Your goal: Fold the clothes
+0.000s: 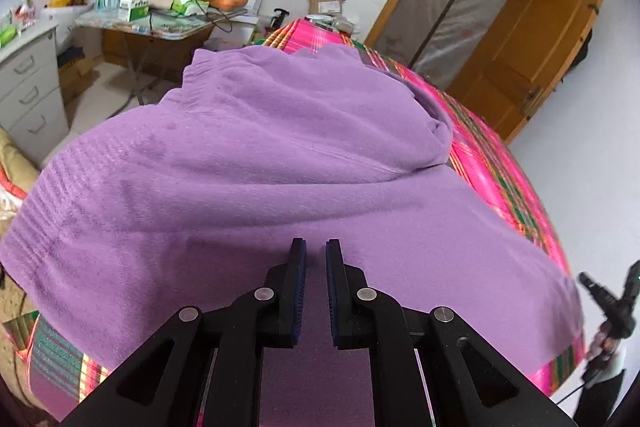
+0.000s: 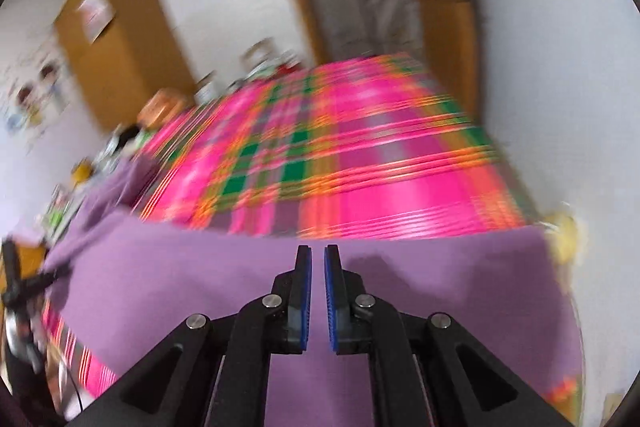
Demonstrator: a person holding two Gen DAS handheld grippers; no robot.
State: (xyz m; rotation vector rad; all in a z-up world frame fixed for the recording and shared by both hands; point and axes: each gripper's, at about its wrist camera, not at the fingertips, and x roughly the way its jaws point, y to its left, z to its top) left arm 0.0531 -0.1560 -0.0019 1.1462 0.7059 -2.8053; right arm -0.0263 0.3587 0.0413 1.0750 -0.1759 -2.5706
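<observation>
Fleece, purple, lies rumpled on plaid bed; both tongs clenched empty.

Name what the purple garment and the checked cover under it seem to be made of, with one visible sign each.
Purple garment: probably soft fleece or brushed knit, matte; fuzzy nap, ribbed hem. Checked cover: likely smooth woven fabric with a slight sheen; the blur leaves it open.

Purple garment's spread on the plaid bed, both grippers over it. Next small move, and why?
Probably open the left gripper and lower it onto the purple garment: both it and the right gripper are nearly shut with nothing between them, hovering over flat fabric.
</observation>
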